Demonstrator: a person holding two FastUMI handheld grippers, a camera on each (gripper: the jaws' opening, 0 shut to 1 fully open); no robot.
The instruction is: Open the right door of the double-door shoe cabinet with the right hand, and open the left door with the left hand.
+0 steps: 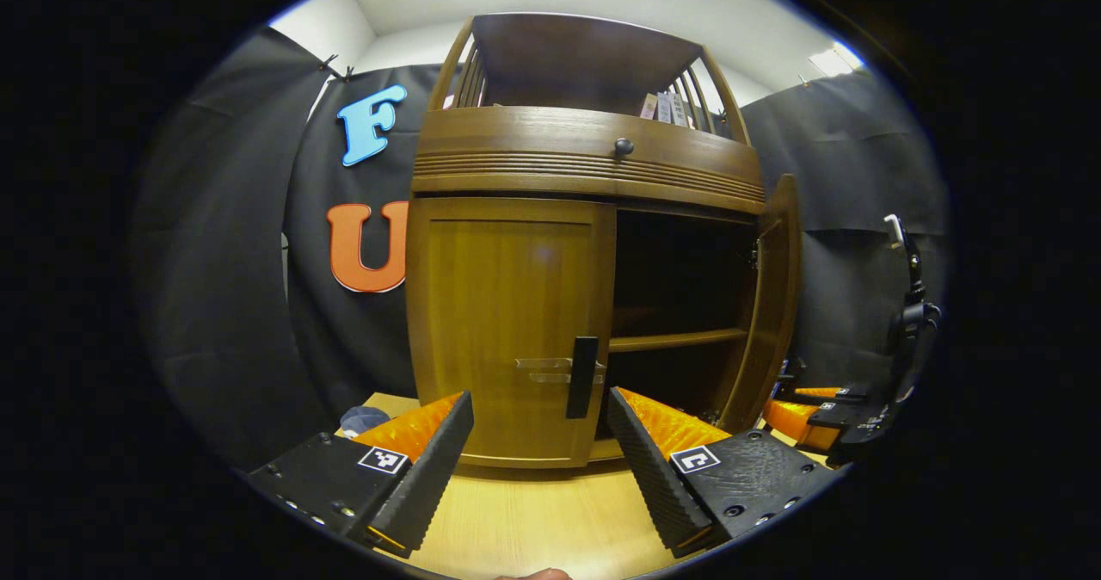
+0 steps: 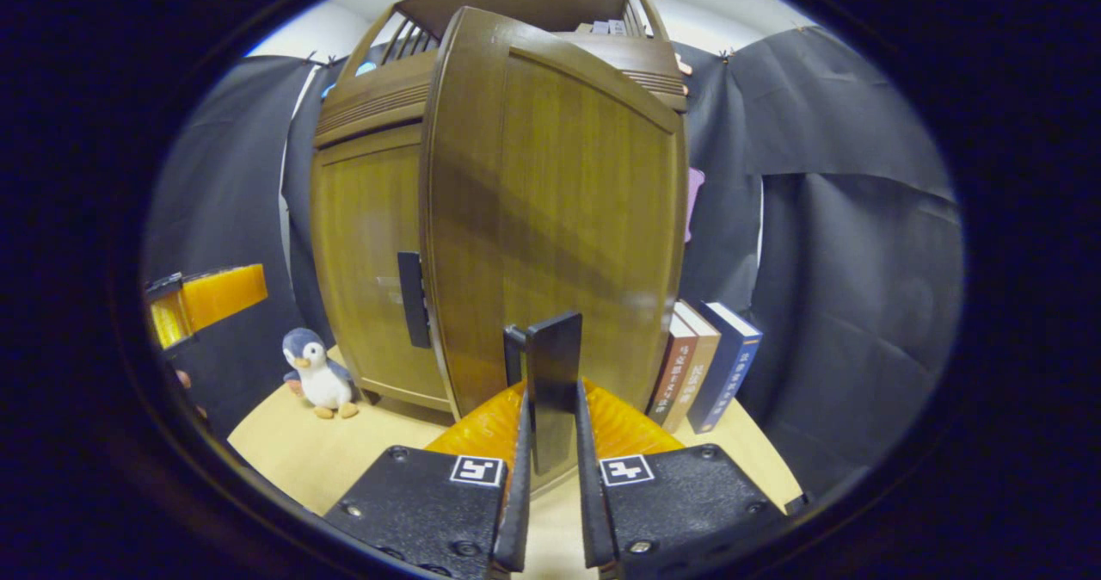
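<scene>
The brown wooden shoe cabinet (image 1: 585, 158) stands on a light table. Its left door (image 1: 507, 322) is closed, with a dark vertical handle (image 1: 581, 377) at its inner edge. My left gripper (image 1: 542, 468) is open just in front of that handle, one finger on each side, not touching it. The right door (image 2: 559, 219) is swung open, showing dark shelves (image 1: 679, 339) in the left gripper view. My right gripper (image 2: 552, 468) is shut on the right door's dark handle (image 2: 553, 373). The right gripper (image 1: 821, 412) also appears by the open door's lower edge.
A penguin plush (image 2: 318, 375) sits on the table (image 2: 344, 451) left of the cabinet. Several books (image 2: 705, 365) lean upright behind the open door. A drawer with a round knob (image 1: 624, 145) runs above the doors. My left gripper (image 2: 202, 300) shows at the far left.
</scene>
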